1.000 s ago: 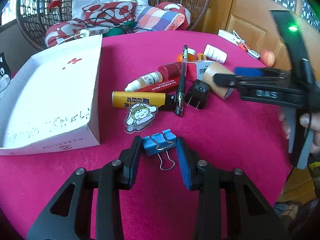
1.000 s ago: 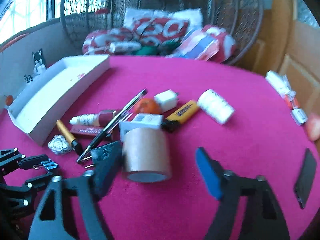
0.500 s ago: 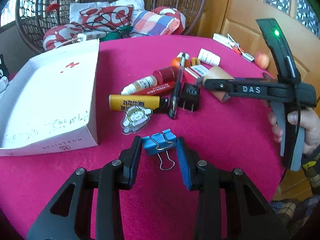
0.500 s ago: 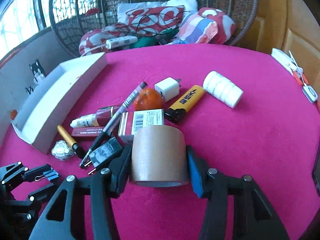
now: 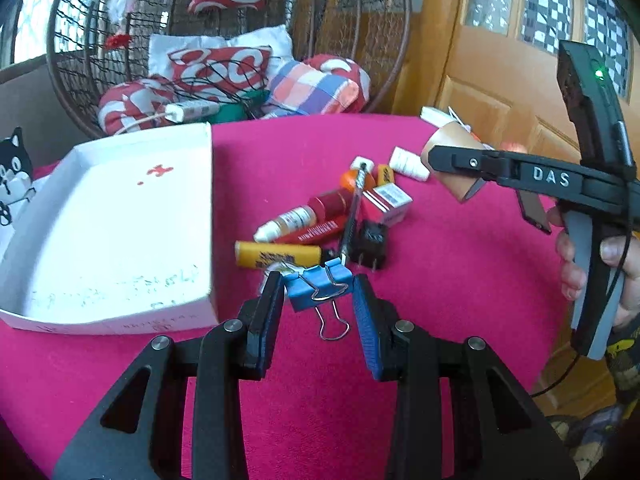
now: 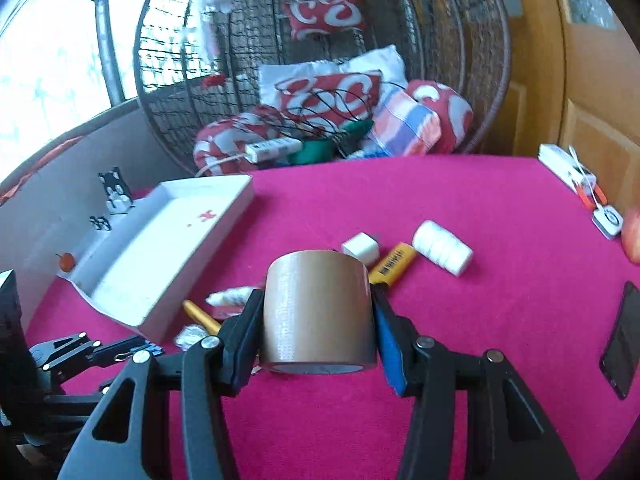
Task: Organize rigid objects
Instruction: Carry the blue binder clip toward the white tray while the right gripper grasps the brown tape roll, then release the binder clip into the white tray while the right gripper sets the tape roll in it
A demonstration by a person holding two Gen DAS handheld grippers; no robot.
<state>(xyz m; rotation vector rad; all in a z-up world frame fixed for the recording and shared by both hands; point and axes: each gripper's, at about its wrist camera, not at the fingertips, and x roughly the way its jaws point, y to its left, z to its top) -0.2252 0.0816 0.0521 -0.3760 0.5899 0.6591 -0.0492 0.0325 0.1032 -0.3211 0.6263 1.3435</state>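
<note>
1. clutter [image 5: 340, 220] of bottles, a pen, a yellow tube and a black plug lies on the magenta cloth [image 5: 440, 280], at 12 o'clock of the left gripper [image 5: 319, 312].
2. left gripper's fingers stand narrow, pinching the blue metal binder clip [image 5: 318, 288], wire loops hanging.
3. right gripper [image 6: 318, 312] clamps the smooth brown tape roll [image 6: 318, 304], raised off the cloth.
4. white cardboard box [image 5: 200, 184] sits at 10 o'clock.

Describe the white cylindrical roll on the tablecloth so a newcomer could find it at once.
Start at the pink tablecloth and find the brown tape roll gripped by the right hand-held gripper. Beyond it to the right lies a yellow lighter, and just past that the white roll, lying on its side; it alone is ribbed and all white.
</note>
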